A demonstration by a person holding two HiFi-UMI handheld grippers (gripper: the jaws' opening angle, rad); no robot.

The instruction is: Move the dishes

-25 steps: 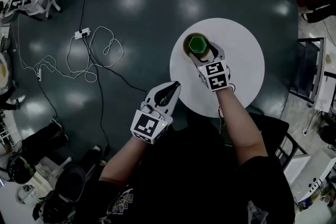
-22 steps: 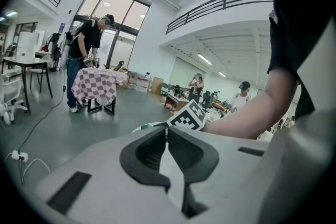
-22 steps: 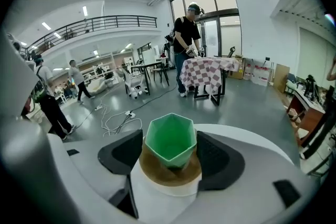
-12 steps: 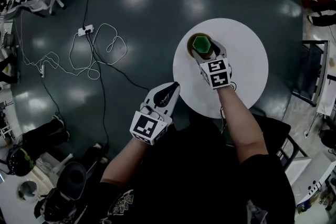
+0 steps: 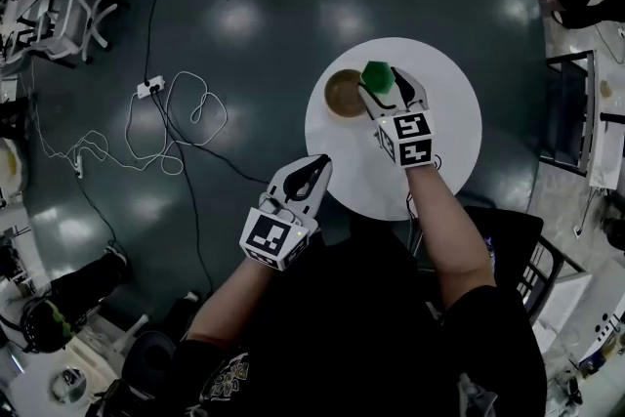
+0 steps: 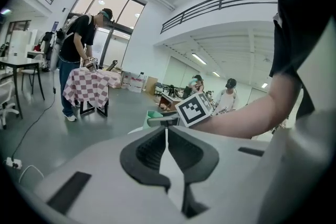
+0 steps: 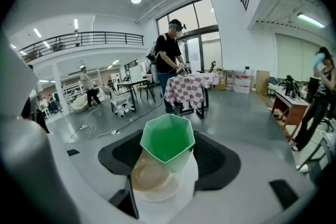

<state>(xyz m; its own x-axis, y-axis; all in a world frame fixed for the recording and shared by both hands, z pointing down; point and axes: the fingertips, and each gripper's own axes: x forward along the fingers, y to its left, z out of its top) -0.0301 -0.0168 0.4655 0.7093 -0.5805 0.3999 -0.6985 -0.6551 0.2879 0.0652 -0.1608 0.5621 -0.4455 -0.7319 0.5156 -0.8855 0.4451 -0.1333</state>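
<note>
Head view is showing the right forearm stretching forward over the round white tabletop (image 5: 449, 127), with the right claw (image 5: 383, 88) gripping a green cup (image 5: 377, 75) just right of a brown dish (image 5: 342, 93). Right gripper view is showing the cup (image 7: 168, 140) sitting pinched between both jaws, the dish (image 7: 148, 176) lying below it. The left claw (image 5: 314, 169) is hovering at the tabletop's near-left edge, forearm bent, jaws pressing together and gripping nothing.
</note>
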